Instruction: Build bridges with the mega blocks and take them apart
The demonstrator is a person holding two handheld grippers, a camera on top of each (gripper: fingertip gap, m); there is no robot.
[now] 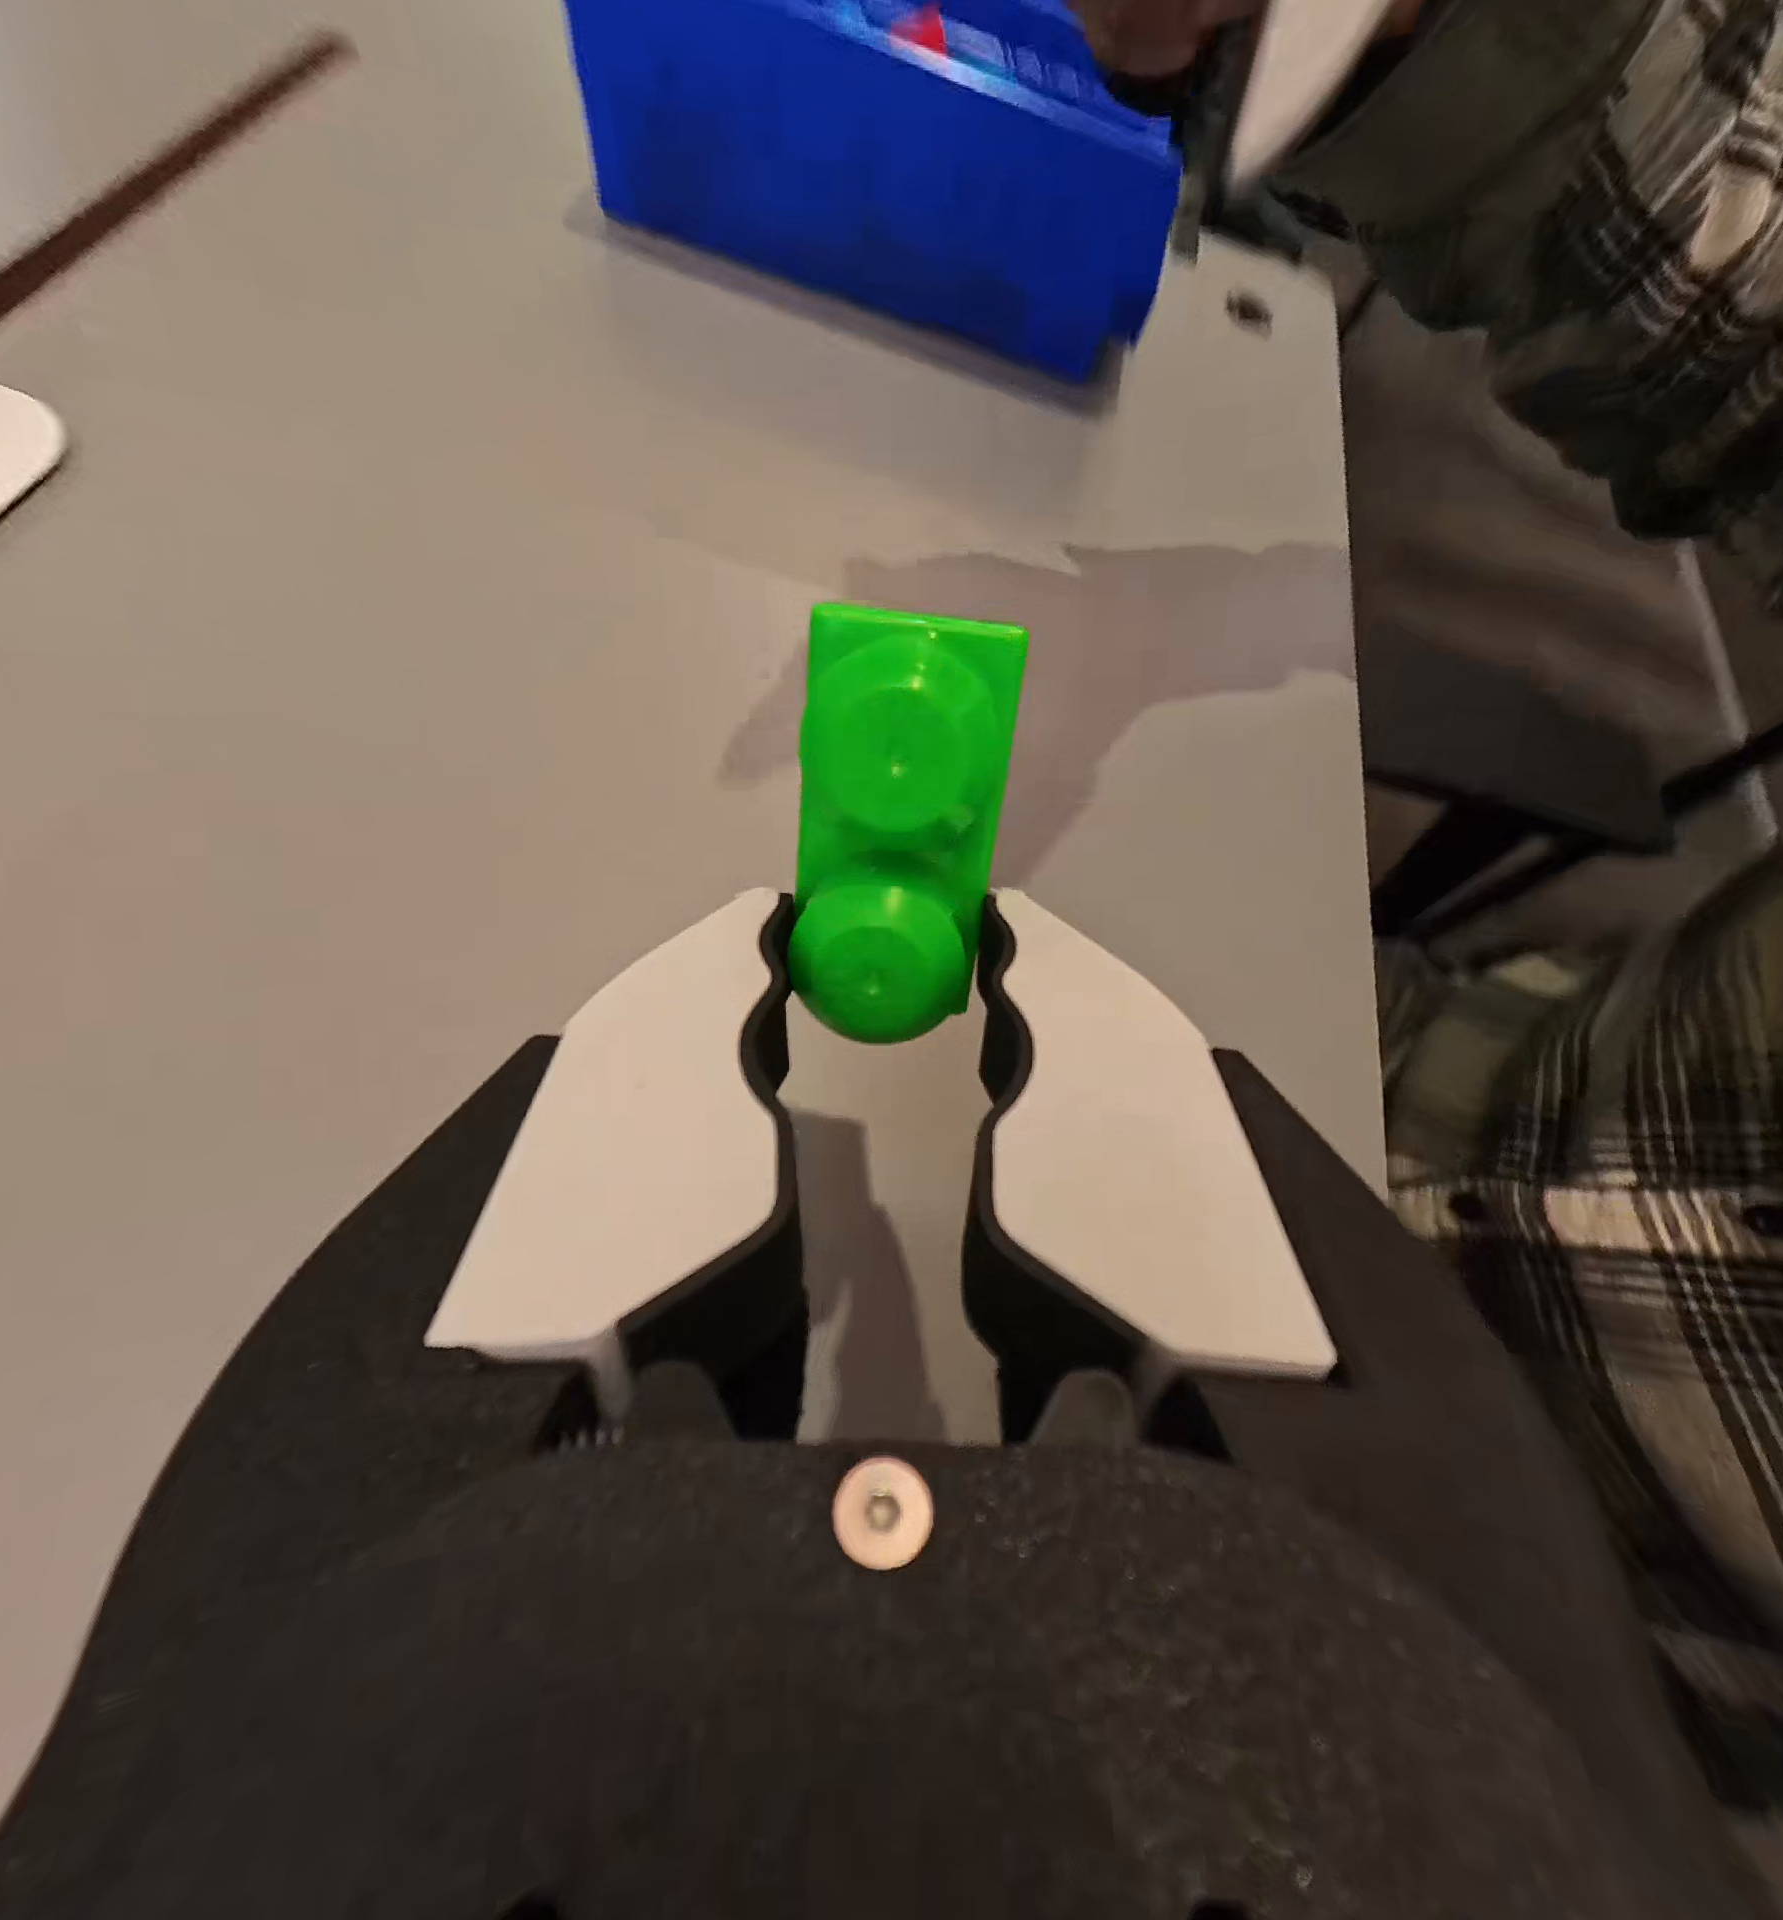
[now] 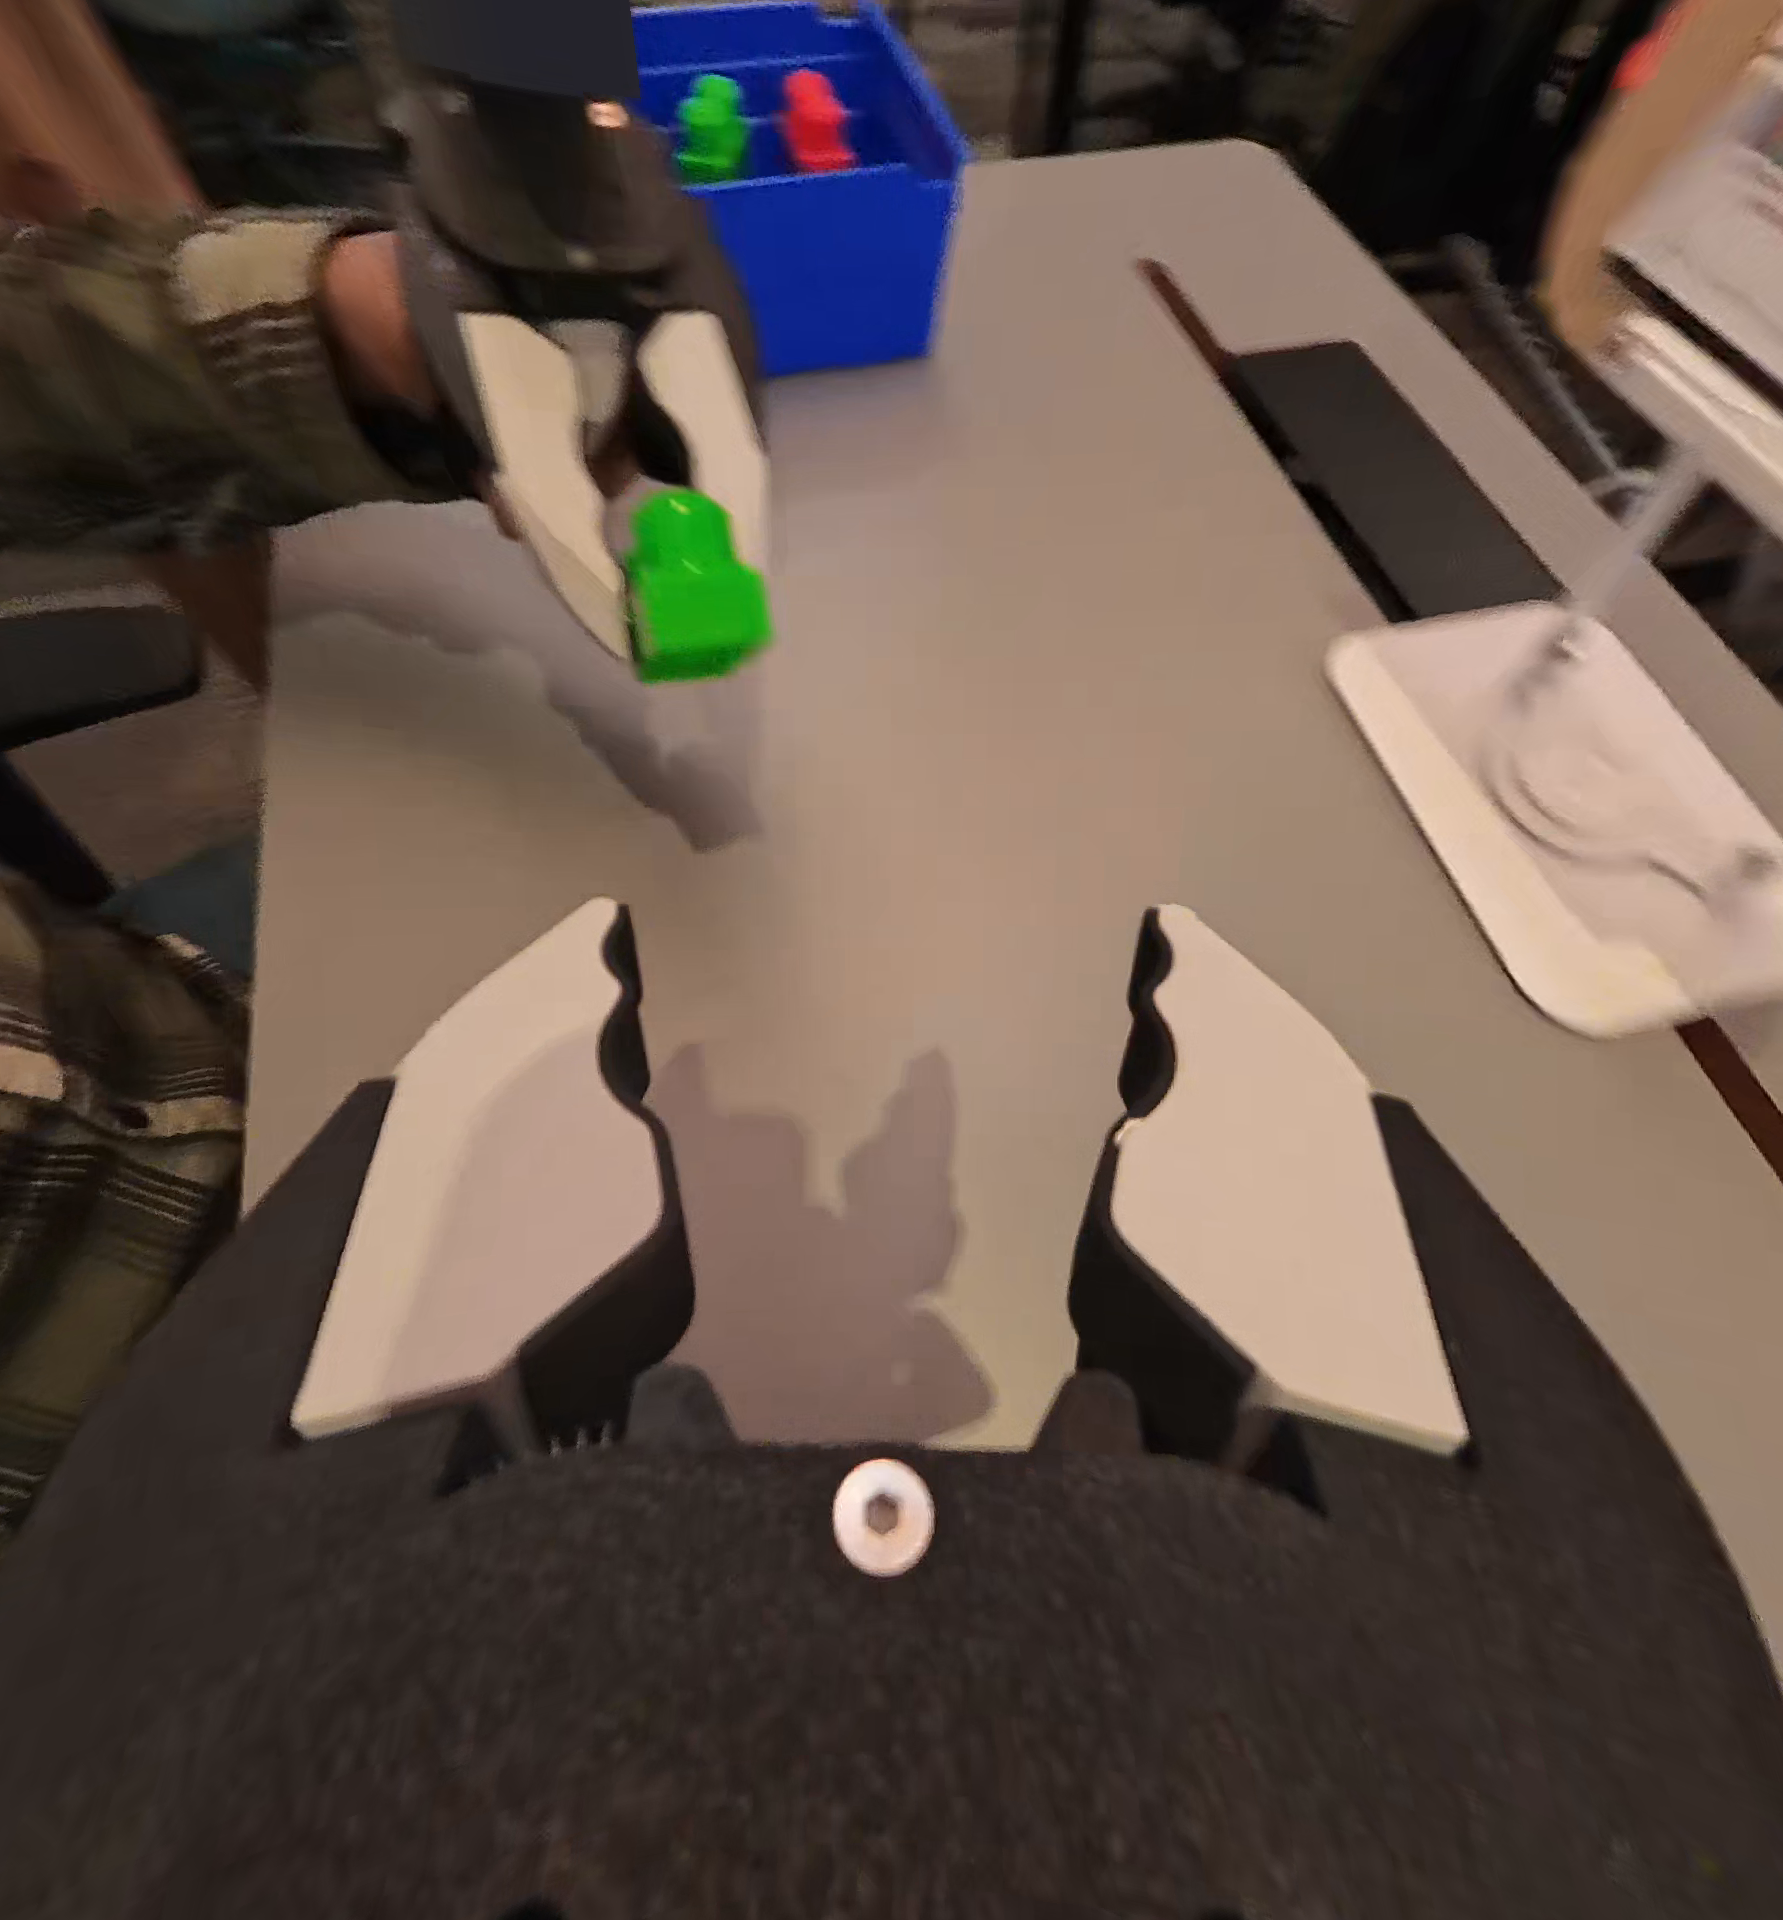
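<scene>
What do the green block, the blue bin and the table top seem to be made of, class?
Green block: likely moulded plastic, glossy, with highlights on its round studs.
Blue bin: probably rigid plastic, uniform colour, thin straight walls and a divider inside.
Table top: smooth grey matte surface, perhaps laminate; the look leaves it open.

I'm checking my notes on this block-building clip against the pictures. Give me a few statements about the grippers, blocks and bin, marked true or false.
1. The left gripper is shut on a green block. True.
2. The right gripper holds a red block. False: it is open and empty.
3. The blue bin holds a green and a red block. True.
4. The held block rests on the table. False: it is in the air above it.
5. The white tray sits inside the bin. False: it lies on the table, apart.
</scene>
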